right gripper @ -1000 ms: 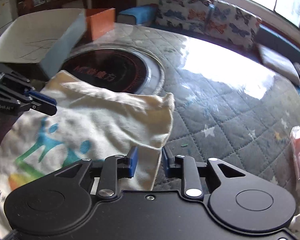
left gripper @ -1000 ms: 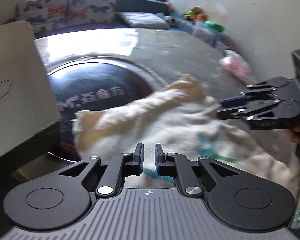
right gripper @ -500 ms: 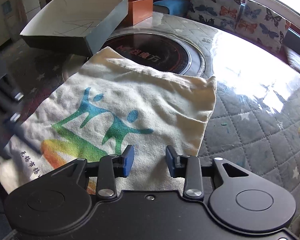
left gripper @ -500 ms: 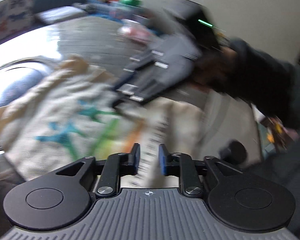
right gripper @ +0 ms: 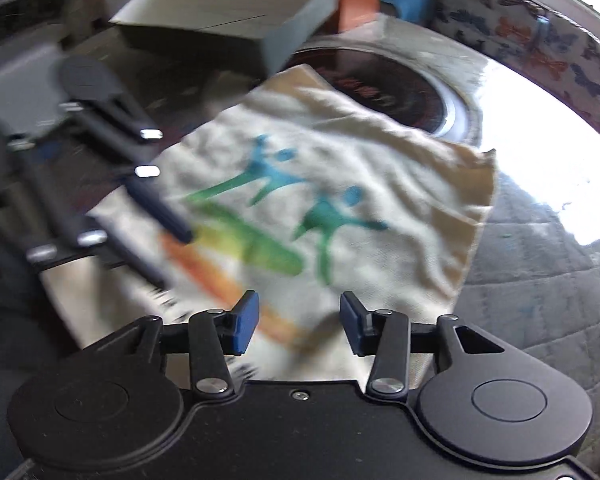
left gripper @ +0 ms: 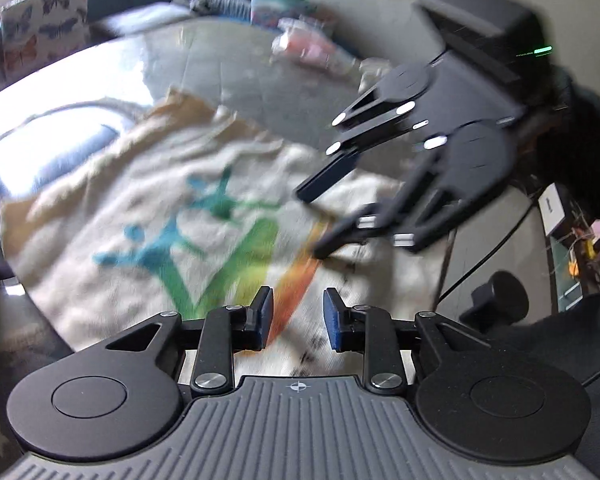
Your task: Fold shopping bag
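Two grippers hover with fingers spread over the cream canvas shopping bag (right gripper: 340,184), gripping nothing: left gripper (left gripper: 298,317), right gripper (right gripper: 298,322). The bag lies flat on the quilted table (right gripper: 540,280), partly over a black round disc (right gripper: 392,80).

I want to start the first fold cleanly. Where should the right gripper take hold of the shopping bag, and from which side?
Probably the near hem of the shopping bag, which lies flat and printed side up. The right gripper hangs open just above that edge, so it could come in low from the near side and pinch it. The left gripper, also open, could match alongside.
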A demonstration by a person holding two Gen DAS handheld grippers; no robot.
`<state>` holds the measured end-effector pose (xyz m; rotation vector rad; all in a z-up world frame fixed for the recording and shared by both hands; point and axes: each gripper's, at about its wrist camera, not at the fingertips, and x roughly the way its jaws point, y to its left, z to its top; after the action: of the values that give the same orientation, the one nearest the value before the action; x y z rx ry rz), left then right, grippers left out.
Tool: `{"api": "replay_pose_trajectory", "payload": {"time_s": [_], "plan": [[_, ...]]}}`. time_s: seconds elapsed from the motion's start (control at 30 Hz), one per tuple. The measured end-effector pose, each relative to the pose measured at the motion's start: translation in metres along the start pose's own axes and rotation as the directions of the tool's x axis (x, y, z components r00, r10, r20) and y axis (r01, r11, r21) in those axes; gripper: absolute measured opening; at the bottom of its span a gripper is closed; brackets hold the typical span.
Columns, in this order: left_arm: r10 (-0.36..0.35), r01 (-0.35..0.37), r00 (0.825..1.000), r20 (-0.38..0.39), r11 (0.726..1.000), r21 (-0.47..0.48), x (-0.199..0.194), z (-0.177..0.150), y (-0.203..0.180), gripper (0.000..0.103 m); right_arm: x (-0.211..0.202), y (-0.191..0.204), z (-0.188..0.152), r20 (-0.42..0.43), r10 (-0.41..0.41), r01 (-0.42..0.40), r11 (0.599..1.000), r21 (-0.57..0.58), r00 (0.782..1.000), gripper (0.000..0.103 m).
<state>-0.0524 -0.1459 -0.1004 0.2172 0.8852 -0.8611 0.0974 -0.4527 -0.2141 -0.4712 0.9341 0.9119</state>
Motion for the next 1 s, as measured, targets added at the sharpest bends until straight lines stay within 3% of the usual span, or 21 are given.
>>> {"api": "replay_pose_trajectory", "payload": {"time_s": [0.13,0.3,0.47,0.7,0.83,1.0], "plan": [[0.012,-0.012,1.0,-0.01,0.999,0.042,0.002,0.001,-0.006,0.03,-0.006,0.018,-0.009,-0.026,0.038,-0.04,0.996,-0.078,0.999,0.058],[-0.083,0.09,0.995,-0.056,0.987,0.131,0.003,0.002,-0.027,0.031,-0.008,0.011,-0.012,-0.044,-0.022,0.019,0.999,-0.048,0.999,0.059],[-0.213,0.218,0.975,-0.064,0.97,0.103,0.0,0.006,-0.04,0.032,-0.005,-0.01,-0.011,-0.02,-0.066,0.067,0.997,0.047,0.998,0.059],[-0.18,0.2,0.976,-0.12,0.963,0.181,0.008,0.004,-0.058,0.043,-0.015,-0.021,-0.01,0.006,-0.04,0.039,0.997,0.066,0.999,0.061],[-0.151,0.174,0.982,-0.117,0.96,0.22,0.011,0.003,-0.064,0.035,-0.023,-0.019,-0.011,0.022,-0.026,0.024,0.998,0.056,0.999,0.062],[-0.133,0.161,0.984,-0.118,0.948,0.275,0.012,0.001,-0.075,0.033,-0.027,-0.016,-0.011,0.033,-0.024,0.023,0.998,0.05,0.999,0.064]]}}
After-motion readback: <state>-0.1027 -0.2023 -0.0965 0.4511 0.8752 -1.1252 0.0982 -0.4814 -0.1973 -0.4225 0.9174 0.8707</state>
